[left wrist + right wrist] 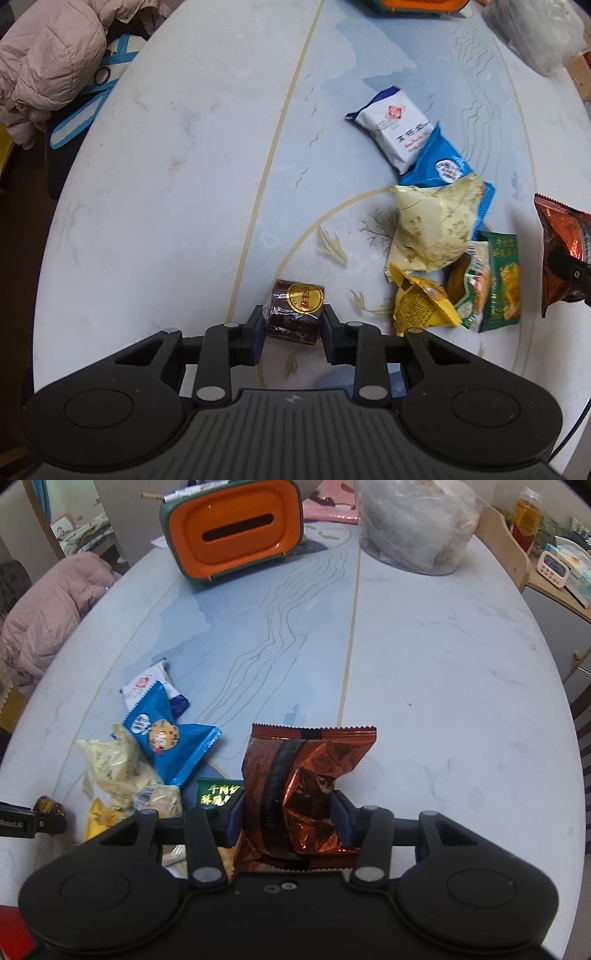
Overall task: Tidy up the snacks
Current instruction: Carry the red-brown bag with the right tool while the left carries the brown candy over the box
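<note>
While both claws grip: two snacks are held, the rest lie heaped on the table (166, 147).
Left claw (294, 323): pinching a small brown wrapped cake (295, 312) with a gold label, lower centre of the left view.
Right claw (288, 821): pinching a crinkled copper-red foil packet (306, 786), held upright, lower centre of the right view.
Snack heap (436, 221): white, blue, cream, yellow and green packets overlapping, right of centre in the left view.
Orange tissue box (236, 528): top of the right view.
</note>
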`<state>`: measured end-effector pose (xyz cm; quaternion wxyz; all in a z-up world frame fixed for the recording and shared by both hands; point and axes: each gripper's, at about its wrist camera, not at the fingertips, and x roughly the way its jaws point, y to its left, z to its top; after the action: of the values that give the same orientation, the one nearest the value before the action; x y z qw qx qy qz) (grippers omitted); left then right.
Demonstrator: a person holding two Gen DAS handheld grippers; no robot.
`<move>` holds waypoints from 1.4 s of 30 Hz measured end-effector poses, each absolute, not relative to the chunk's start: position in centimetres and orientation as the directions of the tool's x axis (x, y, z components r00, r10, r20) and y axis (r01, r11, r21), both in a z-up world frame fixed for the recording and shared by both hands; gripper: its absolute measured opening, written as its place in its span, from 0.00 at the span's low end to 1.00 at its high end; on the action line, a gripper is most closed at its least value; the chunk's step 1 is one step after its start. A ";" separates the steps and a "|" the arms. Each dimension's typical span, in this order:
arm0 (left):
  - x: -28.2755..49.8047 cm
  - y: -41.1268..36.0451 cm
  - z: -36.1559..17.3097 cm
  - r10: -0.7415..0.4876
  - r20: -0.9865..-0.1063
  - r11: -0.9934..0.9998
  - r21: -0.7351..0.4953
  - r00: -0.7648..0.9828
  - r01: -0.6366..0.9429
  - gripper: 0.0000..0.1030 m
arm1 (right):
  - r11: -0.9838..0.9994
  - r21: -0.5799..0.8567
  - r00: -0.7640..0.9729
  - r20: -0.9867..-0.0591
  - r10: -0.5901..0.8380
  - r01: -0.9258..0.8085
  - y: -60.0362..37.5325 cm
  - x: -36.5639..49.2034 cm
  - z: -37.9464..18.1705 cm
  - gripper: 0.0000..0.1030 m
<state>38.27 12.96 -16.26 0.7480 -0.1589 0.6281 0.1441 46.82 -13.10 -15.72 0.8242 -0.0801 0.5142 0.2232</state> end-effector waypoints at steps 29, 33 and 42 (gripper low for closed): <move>27.3 9.4 -1.9 -0.006 -0.907 0.960 -0.123 0.421 -0.251 0.29 | 0.862 0.148 0.475 -0.783 0.401 -0.485 -15.6 32.7 -1.9 0.45; 25.2 9.0 -0.5 -0.014 -0.900 0.965 -0.127 0.436 -0.231 0.29 | 0.851 0.148 0.480 -0.770 0.419 -0.505 -15.5 30.0 -0.6 0.45; 20.2 8.1 2.2 -0.028 -0.887 0.971 -0.134 0.461 -0.198 0.29 | 0.831 0.159 0.490 -0.743 0.457 -0.533 -15.8 24.7 1.7 0.45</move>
<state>20.23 8.08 2.21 0.8477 -0.1096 0.5167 0.0500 24.69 -15.84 1.67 0.8618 -0.0460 0.4156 0.2871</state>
